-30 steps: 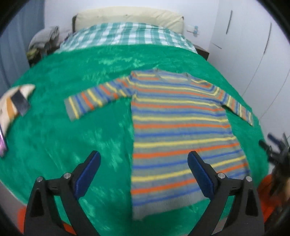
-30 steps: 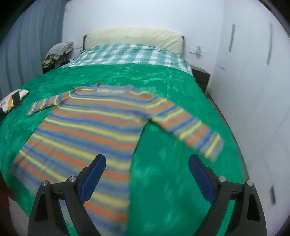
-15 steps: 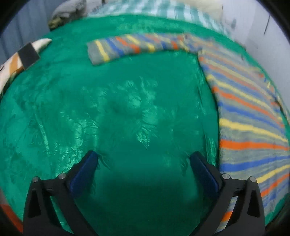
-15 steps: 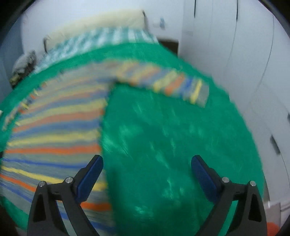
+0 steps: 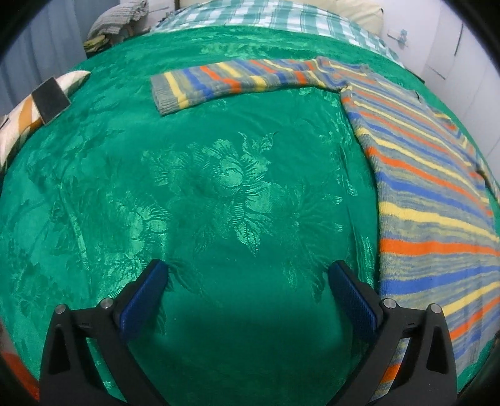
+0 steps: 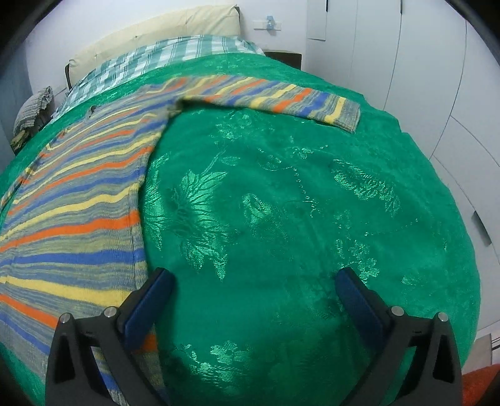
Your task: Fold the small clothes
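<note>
A striped sweater (image 5: 431,193) in grey, blue, yellow and orange lies flat on a green bedspread (image 5: 200,193). One sleeve (image 5: 231,78) stretches to the left in the left wrist view. The other sleeve (image 6: 281,100) stretches to the right in the right wrist view, where the sweater body (image 6: 72,203) fills the left side. My left gripper (image 5: 247,281) hangs open low over bare bedspread, just left of the sweater's side edge. The jaws of my right gripper (image 6: 253,287) are opening over bare bedspread (image 6: 281,203) with nothing between them; its left finger (image 6: 147,299) overlaps the sweater's edge.
A plaid blanket (image 5: 268,15) and a cream pillow (image 6: 156,34) lie at the head of the bed. A patterned cushion with a dark card on it (image 5: 47,100) rests at the left. White wardrobe doors (image 6: 437,78) stand close on the right. A clothes pile (image 5: 118,22) sits far left.
Both grippers have come down close to the bedspread, each swinging outward off the sweater body to its side edge. The right jaws have spread slightly wider.
</note>
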